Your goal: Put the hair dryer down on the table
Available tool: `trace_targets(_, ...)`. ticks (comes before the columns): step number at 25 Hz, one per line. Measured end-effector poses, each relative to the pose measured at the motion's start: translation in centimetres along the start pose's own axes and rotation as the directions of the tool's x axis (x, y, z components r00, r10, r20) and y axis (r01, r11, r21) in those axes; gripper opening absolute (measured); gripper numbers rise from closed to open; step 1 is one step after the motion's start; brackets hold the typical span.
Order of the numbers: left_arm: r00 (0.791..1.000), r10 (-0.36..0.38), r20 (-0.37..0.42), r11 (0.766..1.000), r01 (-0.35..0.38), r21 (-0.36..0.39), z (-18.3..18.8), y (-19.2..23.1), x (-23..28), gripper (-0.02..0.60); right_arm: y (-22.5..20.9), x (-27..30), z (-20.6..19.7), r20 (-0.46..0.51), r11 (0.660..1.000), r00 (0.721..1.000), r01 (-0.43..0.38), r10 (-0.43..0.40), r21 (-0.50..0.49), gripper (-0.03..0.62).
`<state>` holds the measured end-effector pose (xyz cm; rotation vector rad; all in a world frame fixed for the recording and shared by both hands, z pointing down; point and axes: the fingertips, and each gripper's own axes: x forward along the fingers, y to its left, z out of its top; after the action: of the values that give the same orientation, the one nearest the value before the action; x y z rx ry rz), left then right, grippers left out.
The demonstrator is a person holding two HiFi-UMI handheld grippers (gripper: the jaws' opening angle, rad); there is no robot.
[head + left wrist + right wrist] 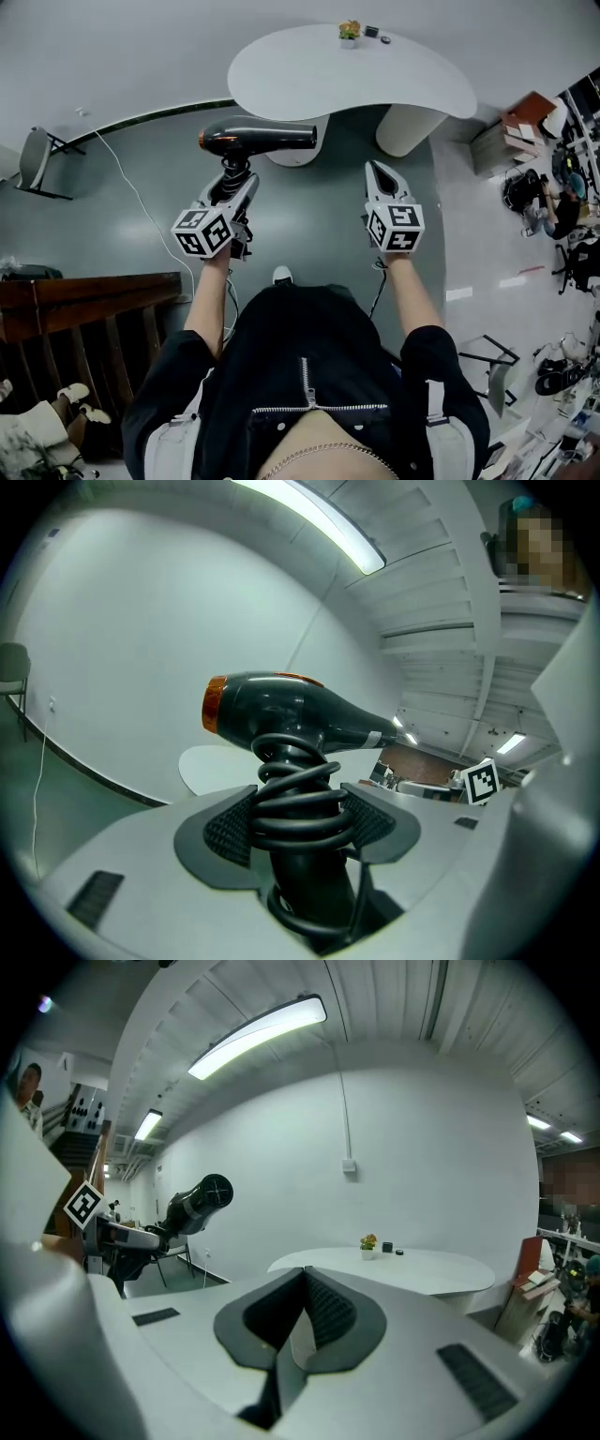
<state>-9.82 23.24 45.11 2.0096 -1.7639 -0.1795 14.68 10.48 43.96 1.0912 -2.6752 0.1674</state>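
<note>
Standing upright in the left tongs (236, 184), clamped by its cord-wrapped handle, the dryer (258, 139) is held in the air short of the counter (309, 80) ahead, barrel crosswise; the right tongs (382, 174) are closed on nothing.

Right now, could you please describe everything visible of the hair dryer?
The hair dryer is glossy black, plastic by the look, with an orange rear ring. Its barrel lies level, nozzle toward the person's right, handle down. Its black cord is coiled around the handle, and the left gripper has its jaws shut on that wrapped handle. It hangs in the air short of the white table, touching nothing else.
</note>
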Motion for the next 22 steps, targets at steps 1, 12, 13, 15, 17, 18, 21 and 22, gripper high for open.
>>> trace_targets(1, 1.0, -0.006, -0.001, 1.0, 0.006, 0.006, 0.5, 0.8, 0.5, 0.282, 0.2, 0.9, 0.2, 0.0, 1.0, 1.0, 0.002, -0.002, 0.005, 0.005)
trace_targets(12, 1.0, 0.015, -0.011, 0.999, -0.015, -0.029, 3.0, 6.4, 6.5, 0.282, -1.8, 9.5, 0.5, -0.027, 1.0, 0.999, -0.017, 0.018, 0.022, 0.005)
trace_targets(13, 1.0, 0.016, -0.008, 0.999, -0.017, -0.03, 3.2, 6.8, 7.5, 0.282, -2.3, 10.7, 0.7, -0.028, 0.999, 0.999, -0.025, 0.026, 0.021, 0.005)
trace_targets(15, 1.0, 0.018, 0.0, 0.999, -0.018, -0.031, 3.7, 7.5, 9.7, 0.282, -3.5, 13.4, 0.9, -0.028, 0.999, 0.999, -0.045, 0.046, 0.019, 0.005)
trace_targets(17, 1.0, 0.029, 0.004, 0.999, -0.029, -0.036, 4.3, 8.1, 12.2, 0.282, -5.0, 16.3, 1.3, -0.029, 0.998, 0.997, -0.067, 0.068, 0.017, 0.005)
trace_targets(18, 0.999, 0.04, 0.004, 0.998, -0.04, -0.04, 4.7, 8.4, 13.5, 0.282, -5.9, 17.7, 1.6, -0.031, 0.997, 0.996, -0.078, 0.079, 0.02, 0.005)
trace_targets(21, 0.997, 0.079, 0.013, 0.995, -0.078, -0.059, 6.2, 9.2, 17.0, 0.282, -8.3, 21.5, 3.4, -0.025, 0.993, 0.993, -0.114, 0.114, 0.025, 0.005)
trace_targets(22, 0.996, 0.09, 0.02, 0.994, -0.088, -0.065, 6.8, 9.4, 18.1, 0.282, -9.1, 22.6, 4.1, -0.021, 0.992, 0.992, -0.125, 0.125, 0.019, 0.005)
